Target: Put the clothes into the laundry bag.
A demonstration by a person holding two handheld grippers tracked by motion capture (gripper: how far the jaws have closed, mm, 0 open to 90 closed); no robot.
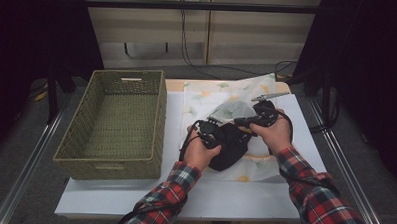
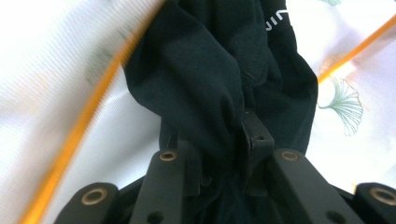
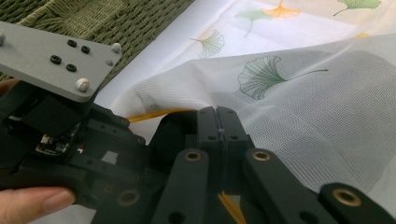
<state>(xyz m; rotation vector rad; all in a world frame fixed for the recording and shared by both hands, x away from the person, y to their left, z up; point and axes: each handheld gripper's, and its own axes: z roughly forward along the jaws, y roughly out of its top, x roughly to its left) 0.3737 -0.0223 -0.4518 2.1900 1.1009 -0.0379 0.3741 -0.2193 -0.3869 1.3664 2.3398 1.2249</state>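
A white mesh bag [image 1: 222,100] printed with green and yellow leaves lies on the table, and a black garment [image 1: 230,148] sits at its mouth. My left gripper [image 1: 213,132] is shut on a bunch of the black garment [image 2: 210,70], which fills the space between the jaws of the left gripper [image 2: 224,135]. My right gripper [image 1: 246,121] is just right of it, with its jaws together. In the right gripper view, the right gripper [image 3: 218,114] pinches the mesh bag [image 3: 303,116] at its orange zip edge [image 3: 154,114], lifting the fabric. The left gripper's grey plate [image 3: 51,60] is close beside it.
A green woven basket [image 1: 158,120] stands on the left half of the white table [image 1: 233,193], with nothing inside it. Its wall [image 3: 93,18] lies just behind the grippers. A metal frame and dark curtains border the table's sides.
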